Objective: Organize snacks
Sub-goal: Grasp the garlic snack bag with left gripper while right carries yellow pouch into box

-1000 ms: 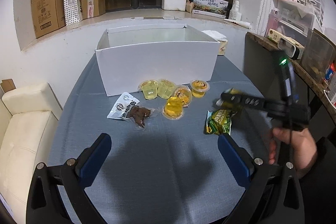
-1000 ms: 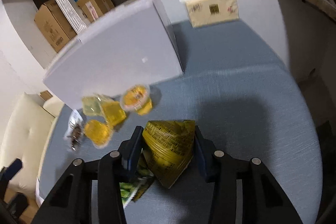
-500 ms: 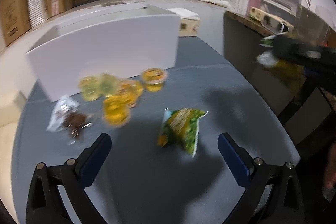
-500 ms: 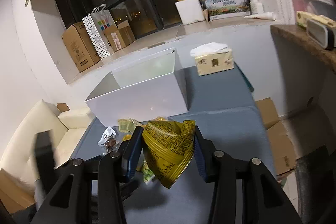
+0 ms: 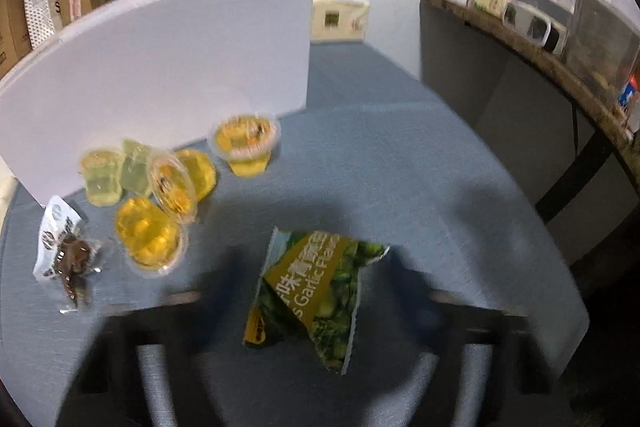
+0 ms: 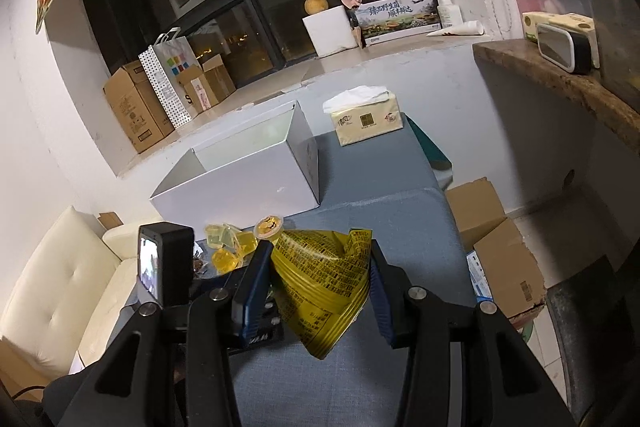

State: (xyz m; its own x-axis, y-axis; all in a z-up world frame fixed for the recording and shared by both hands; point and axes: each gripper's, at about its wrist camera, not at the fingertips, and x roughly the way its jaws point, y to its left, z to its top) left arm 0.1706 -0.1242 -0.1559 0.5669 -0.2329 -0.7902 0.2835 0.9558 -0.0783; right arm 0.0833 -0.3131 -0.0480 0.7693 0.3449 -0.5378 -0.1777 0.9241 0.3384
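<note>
My right gripper (image 6: pixel 316 287) is shut on a yellow snack packet (image 6: pixel 320 279) and holds it raised above the table. My left gripper (image 5: pixel 316 287) is open and blurred, its fingers on either side of a green garlic-flavour snack bag (image 5: pixel 316 291) lying on the blue-grey tablecloth (image 5: pixel 400 163). Several yellow jelly cups (image 5: pixel 168 187) and a brown snack in a clear packet (image 5: pixel 66 255) lie to its left. The open white box (image 5: pixel 160 67) stands behind them; it also shows in the right wrist view (image 6: pixel 248 175).
A tissue box (image 6: pixel 366 121) stands on the table beside the white box. A cream sofa (image 6: pixel 52 287) is at the left. Cardboard boxes (image 6: pixel 496 247) lie on the floor at the right. A brown shelf (image 5: pixel 540 55) runs along the right.
My left gripper has moved forward and down onto the green bag. My right gripper has lifted the yellow packet up and back from the table.
</note>
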